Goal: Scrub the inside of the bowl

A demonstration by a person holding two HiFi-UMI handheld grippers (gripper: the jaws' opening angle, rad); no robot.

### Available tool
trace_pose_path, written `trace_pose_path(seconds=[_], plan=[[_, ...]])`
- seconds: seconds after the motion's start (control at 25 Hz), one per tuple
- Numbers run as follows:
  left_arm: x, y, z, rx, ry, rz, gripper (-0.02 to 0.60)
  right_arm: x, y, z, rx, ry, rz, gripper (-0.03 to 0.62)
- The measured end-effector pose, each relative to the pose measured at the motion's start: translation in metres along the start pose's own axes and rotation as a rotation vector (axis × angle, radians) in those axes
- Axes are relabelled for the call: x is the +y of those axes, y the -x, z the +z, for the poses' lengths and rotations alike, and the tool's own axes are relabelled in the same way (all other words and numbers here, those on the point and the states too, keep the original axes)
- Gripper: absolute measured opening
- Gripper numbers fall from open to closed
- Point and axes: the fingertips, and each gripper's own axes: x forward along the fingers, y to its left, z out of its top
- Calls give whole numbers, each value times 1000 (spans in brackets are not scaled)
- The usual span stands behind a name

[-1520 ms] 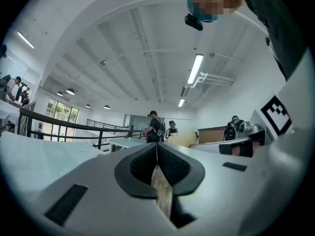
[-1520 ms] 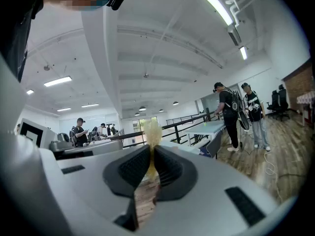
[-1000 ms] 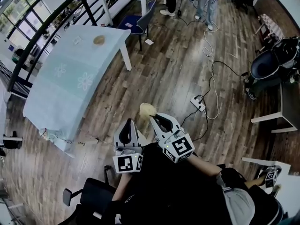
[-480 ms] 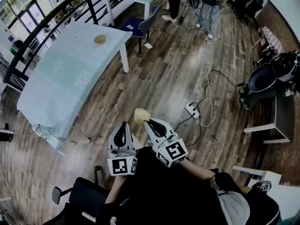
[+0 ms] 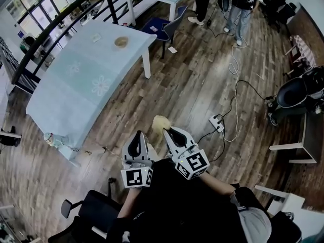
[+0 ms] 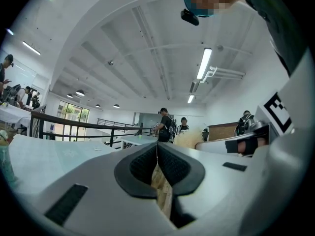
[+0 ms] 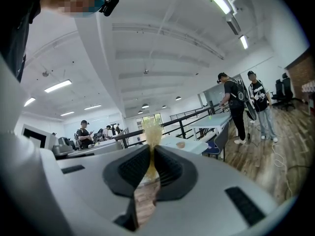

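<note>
Plainly, the bowl (image 5: 121, 42) is out of reach. It sits near the far end of a table (image 5: 76, 85) draped in pale blue cloth, at about 11 o'clock from the grippers and well apart from both. A small white item (image 5: 95, 37), too small to identify, lies on the cloth at the bowl's 9 o'clock.

The person stands on the wooden floor (image 5: 187, 85) with both tools held close to the body, side by side and pointing toward 12 o'clock. The left gripper (image 5: 138, 134) is clenched and empty. In the left gripper view its dark ribbed pads meet at the tips, with only floorboards showing through the slit below. The right gripper (image 5: 165, 130) is clamped on a yellowish fibrous scrubber (image 5: 160, 121). In the right gripper view the pads pinch the scrubber's lower part, and its frayed top sticks up past the tips. In the head view the scrubber hangs over bare floor, nowhere near the table.

A white power strip (image 5: 216, 124) lies on the floor at 3 o'clock from the right gripper's tips. Its white cable (image 5: 233, 59) trails toward 12 o'clock, where two people (image 5: 242, 6) stand at the top edge. A blue chair (image 5: 164, 27) stands just beyond the table's far end, at 2 o'clock from the bowl. A black office chair (image 5: 96, 209) stands at 7 o'clock from the grippers.
</note>
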Motion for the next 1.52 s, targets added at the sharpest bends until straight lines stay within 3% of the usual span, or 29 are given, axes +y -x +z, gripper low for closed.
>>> trace_pose_path(seconds=[0.6,0.8,1.16,1.52], plan=[[77,-96,21,-17,6,-11,15,-22,-108,25,16,1,-40,38],[104,-123,27,-25,24,-61,15,-16,-149,33,20,10,-48,38],[158,-152,34,-22,25,-108,15,-7,-206,36,10,10,-95,38],[189,-170,25,-5,39,-86,15,-8,-233,30,28,7,-107,38]])
